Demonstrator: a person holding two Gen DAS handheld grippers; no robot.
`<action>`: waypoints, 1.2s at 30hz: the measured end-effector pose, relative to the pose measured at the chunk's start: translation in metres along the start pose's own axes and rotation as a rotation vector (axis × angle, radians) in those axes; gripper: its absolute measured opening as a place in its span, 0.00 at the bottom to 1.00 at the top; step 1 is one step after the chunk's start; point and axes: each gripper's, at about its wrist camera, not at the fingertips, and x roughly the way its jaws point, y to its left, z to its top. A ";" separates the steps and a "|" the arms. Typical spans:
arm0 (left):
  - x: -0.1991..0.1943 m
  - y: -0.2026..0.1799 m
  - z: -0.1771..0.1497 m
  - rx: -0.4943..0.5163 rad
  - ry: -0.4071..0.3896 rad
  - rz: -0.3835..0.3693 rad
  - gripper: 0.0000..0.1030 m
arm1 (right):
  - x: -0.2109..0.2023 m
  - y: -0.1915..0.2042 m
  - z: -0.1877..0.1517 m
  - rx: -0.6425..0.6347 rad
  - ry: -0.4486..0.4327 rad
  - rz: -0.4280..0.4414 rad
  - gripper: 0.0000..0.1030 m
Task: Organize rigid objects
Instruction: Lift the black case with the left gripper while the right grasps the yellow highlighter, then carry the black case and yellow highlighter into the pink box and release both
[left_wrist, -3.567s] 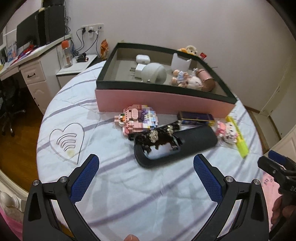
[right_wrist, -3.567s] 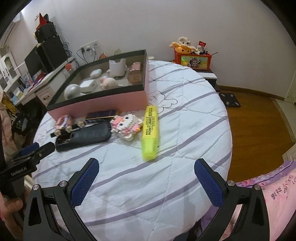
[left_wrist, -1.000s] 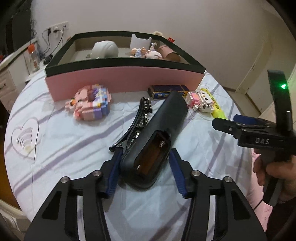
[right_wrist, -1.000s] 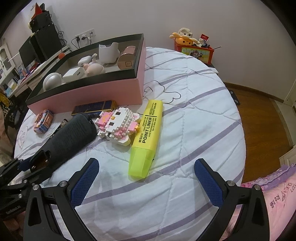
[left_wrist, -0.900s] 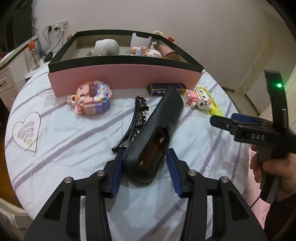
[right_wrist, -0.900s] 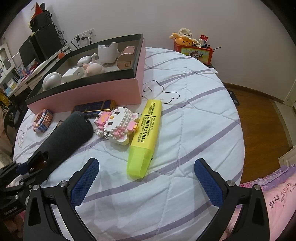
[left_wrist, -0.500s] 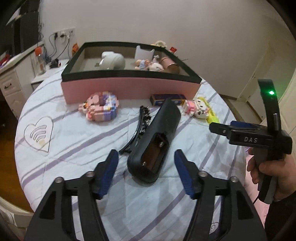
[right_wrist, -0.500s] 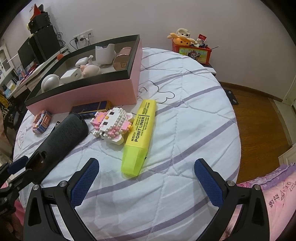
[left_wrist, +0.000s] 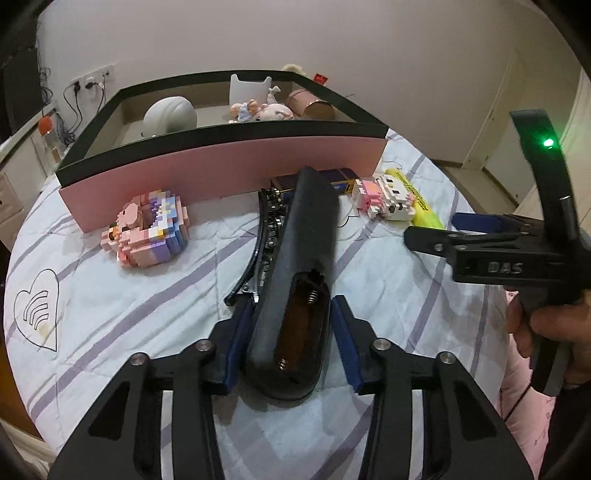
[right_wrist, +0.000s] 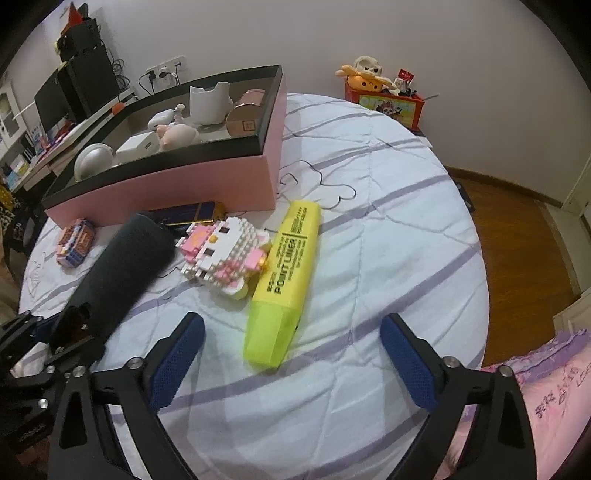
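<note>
Black and long, the remote-like case (left_wrist: 295, 280) lies on the bed (left_wrist: 110, 302) before the pink box (left_wrist: 221, 166); my left tool (left_wrist: 291, 343) has just closed on its near end. My right tool (right_wrist: 291, 354) gapes empty. Next I'd lift it over that wall.

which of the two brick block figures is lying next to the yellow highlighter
The white-and-pink cat figure, touching the yellow highlighter. The pink-and-purple figure sits apart, beyond the black case.
</note>
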 end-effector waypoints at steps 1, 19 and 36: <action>-0.001 0.002 0.001 -0.010 0.001 -0.014 0.32 | 0.003 0.002 0.001 -0.015 0.003 -0.015 0.86; -0.031 0.018 -0.020 -0.103 -0.015 -0.047 0.27 | -0.022 -0.009 -0.013 0.020 -0.016 0.084 0.27; -0.085 0.032 -0.016 -0.107 -0.105 0.022 0.27 | -0.076 0.008 -0.021 0.040 -0.084 0.232 0.26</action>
